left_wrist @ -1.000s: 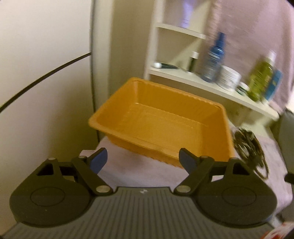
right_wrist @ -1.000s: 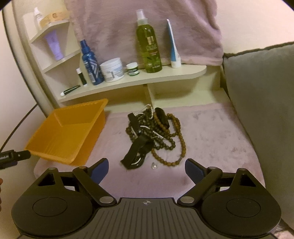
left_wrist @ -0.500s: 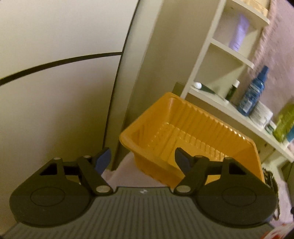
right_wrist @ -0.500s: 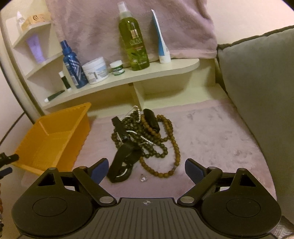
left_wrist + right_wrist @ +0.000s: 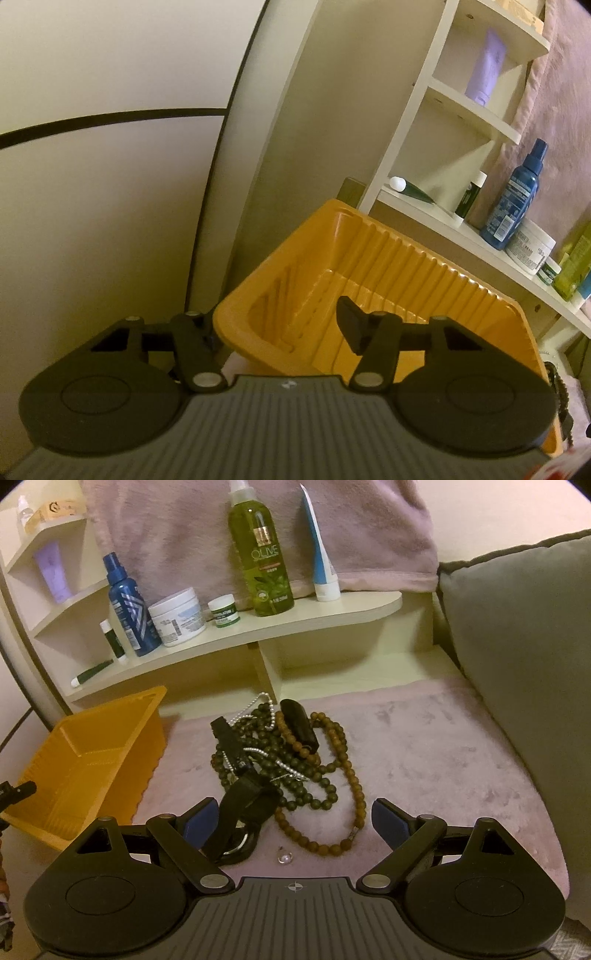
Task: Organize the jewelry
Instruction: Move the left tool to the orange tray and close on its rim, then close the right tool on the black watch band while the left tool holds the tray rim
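We judge the sorting barely begun: our left gripper (image 5: 275,325), its jaws just closing astride the near corner of the empty orange ribbed plastic tray (image 5: 369,266), while our wide-open, empty right gripper (image 5: 291,818) hovers just behind the tangled bead necklaces and black straps (image 5: 284,768).

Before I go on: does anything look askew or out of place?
Yes. The orange tray sits tilted, its near corner between the left tongs, which have just been closing. The jewelry lies tangled on the cloth, none in the tray.
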`<move>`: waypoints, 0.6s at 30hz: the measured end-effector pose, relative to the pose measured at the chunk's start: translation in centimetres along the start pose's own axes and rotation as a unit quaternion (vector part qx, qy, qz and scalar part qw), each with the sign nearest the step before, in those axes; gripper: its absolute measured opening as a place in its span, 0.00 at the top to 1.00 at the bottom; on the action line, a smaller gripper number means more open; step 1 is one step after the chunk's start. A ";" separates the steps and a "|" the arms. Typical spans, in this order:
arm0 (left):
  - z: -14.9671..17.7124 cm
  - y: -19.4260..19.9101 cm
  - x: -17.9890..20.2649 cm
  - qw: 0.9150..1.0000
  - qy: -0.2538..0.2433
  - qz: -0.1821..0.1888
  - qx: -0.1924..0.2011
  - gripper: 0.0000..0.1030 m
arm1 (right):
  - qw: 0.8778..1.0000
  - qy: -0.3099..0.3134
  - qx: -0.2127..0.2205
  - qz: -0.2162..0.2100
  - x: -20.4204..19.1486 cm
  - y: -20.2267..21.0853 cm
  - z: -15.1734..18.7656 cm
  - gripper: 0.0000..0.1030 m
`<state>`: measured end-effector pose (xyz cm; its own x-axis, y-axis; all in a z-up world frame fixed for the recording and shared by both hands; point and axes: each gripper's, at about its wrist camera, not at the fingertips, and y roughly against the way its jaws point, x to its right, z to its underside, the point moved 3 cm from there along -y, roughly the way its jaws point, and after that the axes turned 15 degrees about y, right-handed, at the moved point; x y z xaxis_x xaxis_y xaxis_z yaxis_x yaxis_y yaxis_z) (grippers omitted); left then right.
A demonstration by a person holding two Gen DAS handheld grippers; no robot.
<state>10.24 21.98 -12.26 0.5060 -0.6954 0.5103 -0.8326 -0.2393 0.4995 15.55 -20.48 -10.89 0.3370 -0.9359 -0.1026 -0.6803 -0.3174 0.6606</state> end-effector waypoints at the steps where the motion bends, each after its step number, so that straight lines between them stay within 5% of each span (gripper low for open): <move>1: 0.0 -0.1 0.0 1.000 -0.002 -0.002 0.001 0.47 | 1.000 0.000 0.000 -0.001 0.0 -0.1 0.0 0.13; 8: 0.2 -0.4 0.4 1.000 -0.023 -0.008 0.012 0.63 | 1.000 0.004 -0.004 -0.001 0.1 -0.3 0.3 0.19; 13: 0.1 0.4 0.5 0.998 -0.047 -0.017 0.028 0.82 | 1.000 0.012 -0.008 -0.009 -0.3 -0.2 0.6 0.41; 18: 0.4 2.0 1.4 0.995 -0.083 -0.024 0.057 0.84 | 0.999 0.031 -0.011 -0.017 -1.1 0.2 1.0 0.50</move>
<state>9.18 20.27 -10.84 0.5100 -0.7808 0.3609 -0.8333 -0.3443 0.4326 14.42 -19.69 -11.35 0.4008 -0.9127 -0.0797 -0.6530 -0.3456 0.6739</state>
